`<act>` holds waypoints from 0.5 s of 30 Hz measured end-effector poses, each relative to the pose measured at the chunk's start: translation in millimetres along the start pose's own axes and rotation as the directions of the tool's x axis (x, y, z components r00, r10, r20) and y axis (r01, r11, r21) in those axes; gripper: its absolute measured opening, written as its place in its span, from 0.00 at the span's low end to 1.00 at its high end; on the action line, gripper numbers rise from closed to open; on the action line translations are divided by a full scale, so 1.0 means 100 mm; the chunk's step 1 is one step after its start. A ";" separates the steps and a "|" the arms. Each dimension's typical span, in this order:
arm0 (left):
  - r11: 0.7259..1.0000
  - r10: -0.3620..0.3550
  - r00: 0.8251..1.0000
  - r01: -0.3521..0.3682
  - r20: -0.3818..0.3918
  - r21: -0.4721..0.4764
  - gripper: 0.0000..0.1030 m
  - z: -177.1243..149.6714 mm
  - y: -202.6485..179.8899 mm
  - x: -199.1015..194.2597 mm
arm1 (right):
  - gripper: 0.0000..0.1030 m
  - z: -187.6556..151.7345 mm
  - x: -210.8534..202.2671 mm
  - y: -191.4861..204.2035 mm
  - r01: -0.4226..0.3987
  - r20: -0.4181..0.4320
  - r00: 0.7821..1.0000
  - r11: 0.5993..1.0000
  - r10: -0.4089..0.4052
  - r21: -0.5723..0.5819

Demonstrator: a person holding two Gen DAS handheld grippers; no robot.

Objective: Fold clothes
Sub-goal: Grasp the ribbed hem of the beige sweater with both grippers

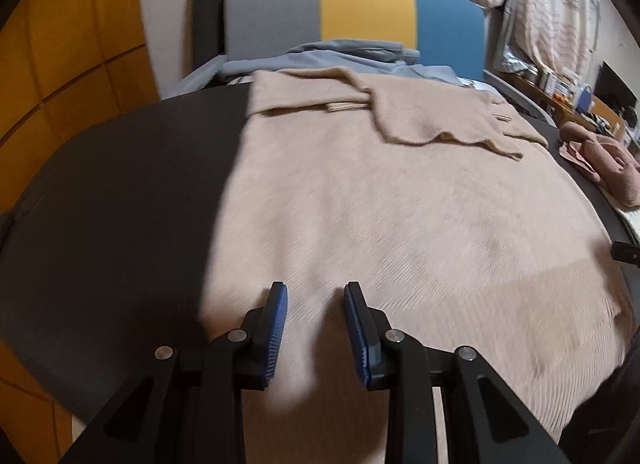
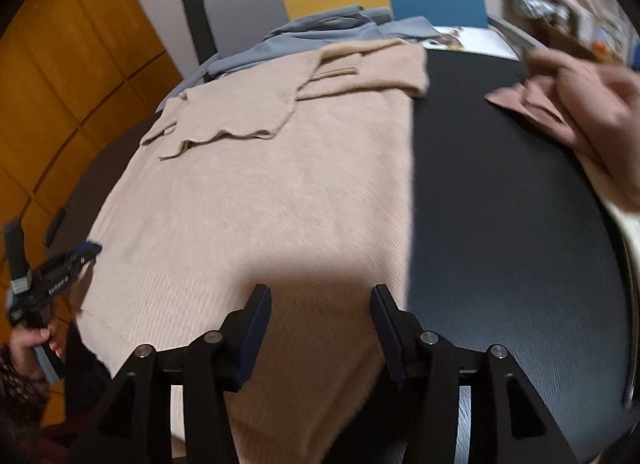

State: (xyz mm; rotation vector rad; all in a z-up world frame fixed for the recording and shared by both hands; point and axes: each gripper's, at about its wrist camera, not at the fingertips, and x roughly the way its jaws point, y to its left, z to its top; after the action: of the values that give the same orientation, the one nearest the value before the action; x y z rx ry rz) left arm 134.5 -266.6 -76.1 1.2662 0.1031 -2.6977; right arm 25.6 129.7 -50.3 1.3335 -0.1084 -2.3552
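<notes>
A beige sweater (image 1: 400,204) lies flat on a dark table (image 1: 120,204). Its long way runs from the near edge to the far edge, with the neck end far away, by a grey, yellow and blue chair (image 1: 360,12). Both sleeves are folded across the top part. The left gripper (image 1: 316,288) hangs over the bottom hem, its jaws apart with nothing between them. The right gripper (image 2: 320,290) does the same, with its jaws spread wider. A pink cloth (image 2: 560,112) lies at the right side of the table.
</notes>
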 end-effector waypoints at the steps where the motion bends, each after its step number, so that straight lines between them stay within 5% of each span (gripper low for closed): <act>1: 1.000 0.006 1.000 -0.006 -0.001 -0.017 0.28 -0.07 0.11 -0.04 | 0.57 -0.03 -0.05 -0.04 0.003 -0.002 1.000 1.000 -0.003 0.012; 3: 0.999 0.005 1.000 -0.005 -0.002 -0.054 0.29 -0.22 0.33 -0.13 | 0.59 -0.11 -0.13 -0.14 0.016 -0.007 1.000 0.999 -0.015 0.037; 10: 0.956 -0.191 0.981 0.191 0.023 -0.221 0.28 -0.55 0.78 -0.36 | 0.62 -0.31 -0.26 -0.32 -0.039 0.002 0.999 0.995 0.039 0.091; 15: 0.849 -0.421 0.905 0.413 0.050 -0.330 0.28 -0.66 0.82 -0.33 | 0.63 -0.37 -0.25 -0.19 -0.110 0.000 0.994 0.992 0.111 0.064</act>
State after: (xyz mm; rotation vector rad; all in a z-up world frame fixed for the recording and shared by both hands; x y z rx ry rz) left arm 219.3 -334.7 -92.1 1.2865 0.9020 -2.8307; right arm 60.9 162.0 -55.3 1.3255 -0.2521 -2.2742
